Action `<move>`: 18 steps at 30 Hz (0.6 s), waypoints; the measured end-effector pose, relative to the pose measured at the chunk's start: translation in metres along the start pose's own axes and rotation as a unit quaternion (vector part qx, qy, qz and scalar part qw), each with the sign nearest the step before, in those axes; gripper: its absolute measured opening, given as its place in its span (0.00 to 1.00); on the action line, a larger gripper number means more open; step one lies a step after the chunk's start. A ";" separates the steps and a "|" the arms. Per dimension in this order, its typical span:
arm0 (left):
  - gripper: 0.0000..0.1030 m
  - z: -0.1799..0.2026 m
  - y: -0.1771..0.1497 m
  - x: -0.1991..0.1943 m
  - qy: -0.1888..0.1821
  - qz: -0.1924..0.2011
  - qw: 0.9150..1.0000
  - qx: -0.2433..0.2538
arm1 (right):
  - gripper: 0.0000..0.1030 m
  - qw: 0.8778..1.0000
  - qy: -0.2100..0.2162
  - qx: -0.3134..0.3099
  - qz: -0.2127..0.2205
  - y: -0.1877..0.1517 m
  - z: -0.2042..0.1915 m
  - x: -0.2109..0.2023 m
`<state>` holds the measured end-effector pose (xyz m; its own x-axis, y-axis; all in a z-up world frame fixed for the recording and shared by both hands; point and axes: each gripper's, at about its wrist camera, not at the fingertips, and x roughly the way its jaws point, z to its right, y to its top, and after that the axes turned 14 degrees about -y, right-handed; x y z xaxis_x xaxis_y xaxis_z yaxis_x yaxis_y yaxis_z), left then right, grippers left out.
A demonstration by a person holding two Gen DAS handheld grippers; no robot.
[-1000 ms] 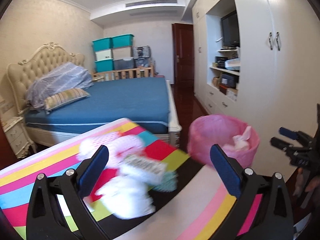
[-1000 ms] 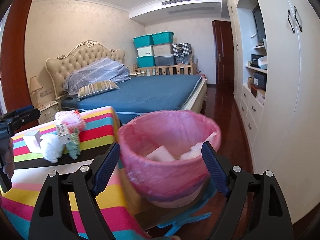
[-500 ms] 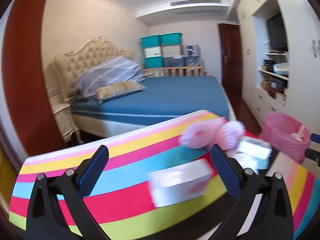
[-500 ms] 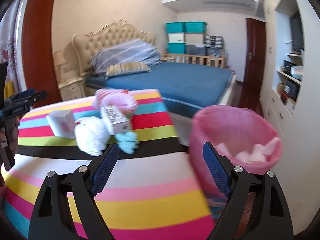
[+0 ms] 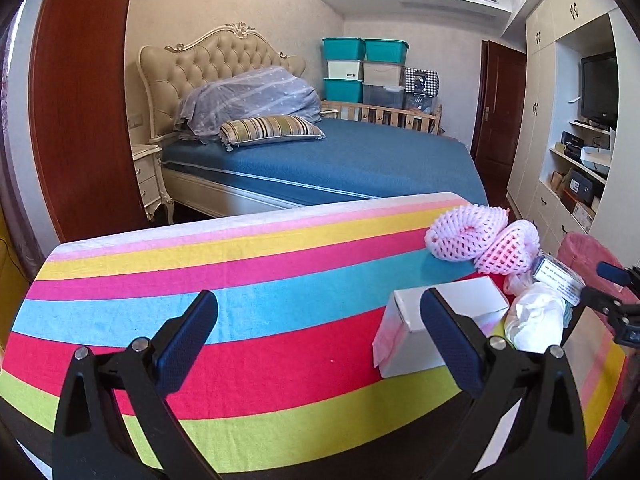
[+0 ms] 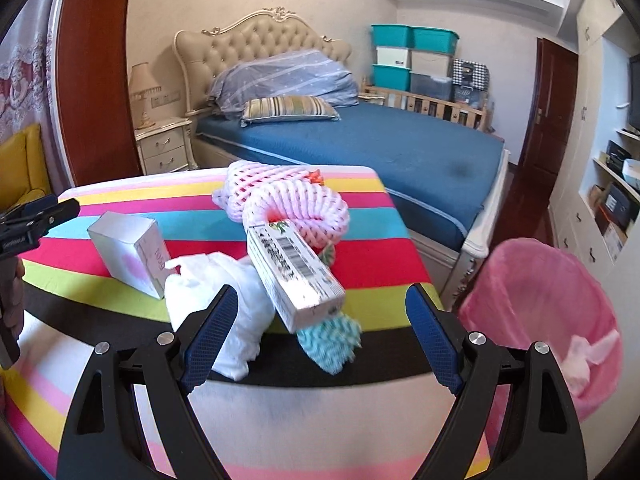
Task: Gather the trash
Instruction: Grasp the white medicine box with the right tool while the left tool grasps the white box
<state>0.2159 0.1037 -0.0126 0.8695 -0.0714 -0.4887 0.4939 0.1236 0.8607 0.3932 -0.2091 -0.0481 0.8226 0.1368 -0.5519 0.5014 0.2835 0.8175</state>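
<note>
Both the left gripper (image 5: 318, 342) and right gripper (image 6: 320, 334) are hanging wide open and empty; right one's facing the trash pile (image 6: 280, 264), pink bin (image 6: 552, 320) waiting at its 3 o'clock

Your left gripper (image 5: 318, 334) had bare striped tablecloth (image 5: 240, 280) ahead, with only the white box (image 5: 436, 328) behind its right finger; your right gripper (image 6: 322, 326) faced clutter: a barcoded carton (image 6: 292, 276) leaning across white crumpled plastic (image 6: 236, 320) and pink foam netting (image 6: 296, 204); the pink-lined bin (image 6: 548, 308) stood unobstructed beside the table's edge.
</note>
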 end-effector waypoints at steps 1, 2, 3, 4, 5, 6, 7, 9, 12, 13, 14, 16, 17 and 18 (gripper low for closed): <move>0.95 0.001 -0.001 0.000 0.000 0.000 1.000 0.000 | 0.79 1.000 0.004 0.003 -0.004 0.000 0.001 0.004; 0.95 0.002 -0.002 0.000 -0.001 -0.001 1.000 0.000 | 0.79 1.000 0.013 0.011 -0.013 0.003 0.002 0.010; 0.95 0.003 -0.002 0.001 -0.003 -0.002 1.000 0.000 | 0.79 1.000 0.019 0.015 -0.018 0.005 0.004 0.015; 0.95 0.005 -0.002 0.001 -0.004 -0.002 1.000 0.000 | 0.79 0.999 0.024 0.018 -0.023 0.008 0.003 0.020; 0.95 0.006 -0.002 0.002 -0.005 -0.004 1.000 0.001 | 0.78 0.999 0.027 0.019 -0.026 0.010 0.002 0.024; 0.95 0.009 -0.002 0.003 -0.006 -0.006 1.000 0.004 | 0.76 0.999 0.031 0.017 -0.029 0.011 0.000 0.028; 0.95 0.012 -0.003 0.004 -0.005 -0.008 1.000 0.008 | 0.74 0.999 0.037 0.015 -0.032 0.012 -0.003 0.032; 0.95 0.015 -0.003 0.005 -0.005 -0.010 1.000 0.014 | 0.57 0.998 0.050 0.016 -0.036 0.013 -0.008 0.034; 0.95 0.017 -0.004 0.007 -0.010 -0.013 1.000 0.013 | 0.37 0.998 0.062 0.003 -0.033 0.008 -0.018 0.026; 0.95 0.017 -0.005 0.007 -0.013 -0.013 1.000 0.011 | 0.36 0.998 0.058 -0.004 -0.030 0.005 -0.021 0.022; 0.95 0.017 -0.005 0.007 -0.015 -0.014 1.000 0.008 | 0.35 0.998 0.051 -0.009 -0.022 0.002 -0.023 0.016; 0.95 0.018 -0.005 0.008 -0.019 -0.014 1.000 0.004 | 0.32 0.999 0.045 -0.010 -0.013 -0.004 -0.025 0.004; 0.95 0.018 -0.005 0.008 -0.020 -0.014 1.000 0.003 | 0.32 0.999 0.041 -0.009 -0.009 -0.007 -0.025 -0.003; 0.95 0.018 -0.005 0.009 -0.020 -0.015 1.000 0.002 | 0.32 0.999 0.037 -0.008 -0.003 -0.010 -0.026 -0.010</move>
<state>0.2208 0.0842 -0.0188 0.8539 -0.1153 -0.5075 0.5190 0.1164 0.8468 0.3732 -0.1890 -0.0553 0.7965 0.2053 -0.5687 0.5023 0.2989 0.8114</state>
